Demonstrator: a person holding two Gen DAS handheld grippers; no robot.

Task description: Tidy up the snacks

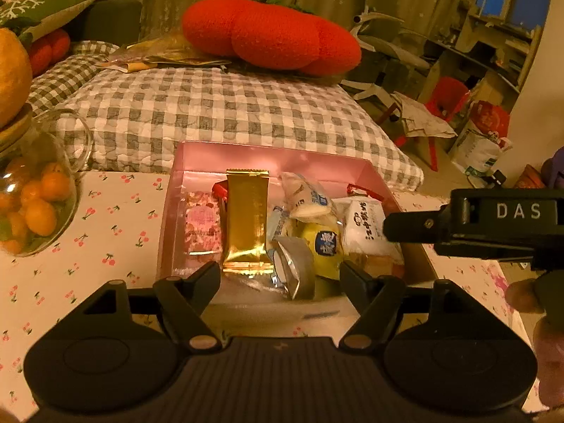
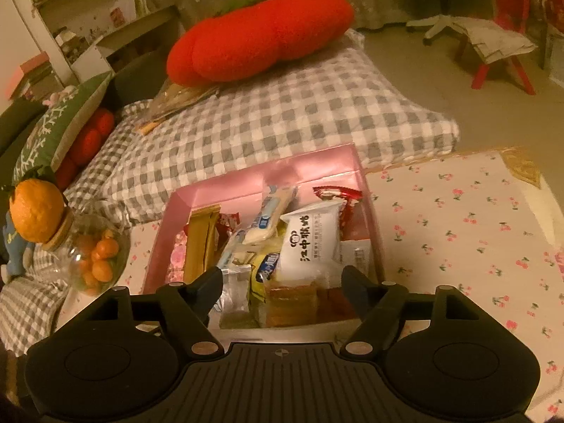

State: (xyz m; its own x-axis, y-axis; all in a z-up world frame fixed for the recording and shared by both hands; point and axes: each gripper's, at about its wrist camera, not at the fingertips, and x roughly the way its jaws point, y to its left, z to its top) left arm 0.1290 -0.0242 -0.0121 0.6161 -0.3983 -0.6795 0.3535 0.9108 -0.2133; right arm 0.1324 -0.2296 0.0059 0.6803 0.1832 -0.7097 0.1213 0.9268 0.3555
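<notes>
A pink box [image 1: 197,157] on the cherry-print table holds several snack packets: a gold wrapper [image 1: 246,218], a pink floral packet [image 1: 204,224], a silver packet [image 1: 294,268], a yellow packet [image 1: 322,246] and a white bun packet [image 1: 363,225]. My left gripper [image 1: 280,275] is open and empty above the box's near edge. The right gripper's body [image 1: 507,225] enters from the right. In the right wrist view the same box [image 2: 310,165] shows with the white packet [image 2: 310,243] on top. My right gripper [image 2: 282,280] is open and empty over the near edge.
A glass jar of small oranges [image 1: 35,197] stands left of the box [image 2: 95,261]. Behind the table lies a grey checked cushion [image 1: 225,105] with a red plush pillow [image 1: 271,35]. A red stool [image 2: 504,46] and an office chair stand on the floor at right.
</notes>
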